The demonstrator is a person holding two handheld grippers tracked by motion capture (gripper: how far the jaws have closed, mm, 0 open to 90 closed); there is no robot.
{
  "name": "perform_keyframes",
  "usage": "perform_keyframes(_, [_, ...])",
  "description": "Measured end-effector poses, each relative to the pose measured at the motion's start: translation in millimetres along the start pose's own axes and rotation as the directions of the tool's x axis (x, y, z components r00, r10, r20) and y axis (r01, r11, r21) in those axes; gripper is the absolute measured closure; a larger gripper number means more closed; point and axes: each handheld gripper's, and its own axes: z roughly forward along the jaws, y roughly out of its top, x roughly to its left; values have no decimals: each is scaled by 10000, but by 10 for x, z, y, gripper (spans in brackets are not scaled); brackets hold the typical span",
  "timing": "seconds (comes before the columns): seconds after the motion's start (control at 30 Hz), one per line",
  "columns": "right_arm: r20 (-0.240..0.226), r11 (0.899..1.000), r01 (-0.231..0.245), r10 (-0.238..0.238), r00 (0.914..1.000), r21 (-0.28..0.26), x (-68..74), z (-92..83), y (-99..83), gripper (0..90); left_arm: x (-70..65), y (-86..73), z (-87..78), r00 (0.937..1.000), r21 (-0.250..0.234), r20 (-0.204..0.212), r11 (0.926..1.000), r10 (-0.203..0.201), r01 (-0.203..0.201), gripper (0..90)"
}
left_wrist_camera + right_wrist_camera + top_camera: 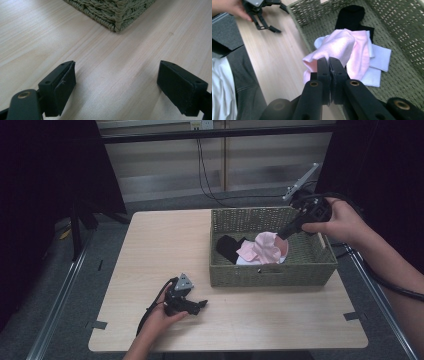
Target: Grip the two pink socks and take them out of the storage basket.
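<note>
A woven green basket (272, 272) stands on the right half of the wooden table (165, 245). Inside it lie a black cloth (227, 247), a white cloth (245, 261) and a pink cloth (262, 247). My right gripper (281, 236) reaches into the basket from the right and is shut on the pink cloth (342, 47), which bunches up and hangs from the closed jaws of the right gripper (328, 61) above the white cloth (377, 62). My left gripper (202, 305) rests on the table in front of the basket's left corner (117, 12), jaws open and nothing between them (116, 82).
The black cloth (350, 17) lies toward the basket's left end. Bare tabletop (112, 62) stretches left of the basket and in front of it. Cables hang down the wall behind the table (202, 165). Dark curtains stand at both sides.
</note>
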Motion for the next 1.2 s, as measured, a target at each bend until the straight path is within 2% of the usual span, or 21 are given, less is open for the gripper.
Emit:
perform_keyframes(0.27, [-316, 9994, 351, -354, 9989, -78, 141, -43, -42, 871, 0, 0, 0, 10000, 4, -5, 10000, 0, 0, 150])
perform_keyframes(0.5, [-549, 9980, 555, -570, 9969, -290, 224, -13, -79, 864, -1, 0, 0, 10000, 2, -3, 10000, 6, -6, 150])
perform_keyframes(0.73, [-978, 9971, 764, -763, 9923, -33, 306, 149, -157, 867, -2, -1, 2, 10000, -31, -31, 10000, 0, 0, 150])
perform_keyframes(1.2, [-1490, 9951, 968, -987, 9839, -204, 383, 360, -231, 864, -2, -2, 3, 10000, -35, -36, 10000, 7, -7, 150])
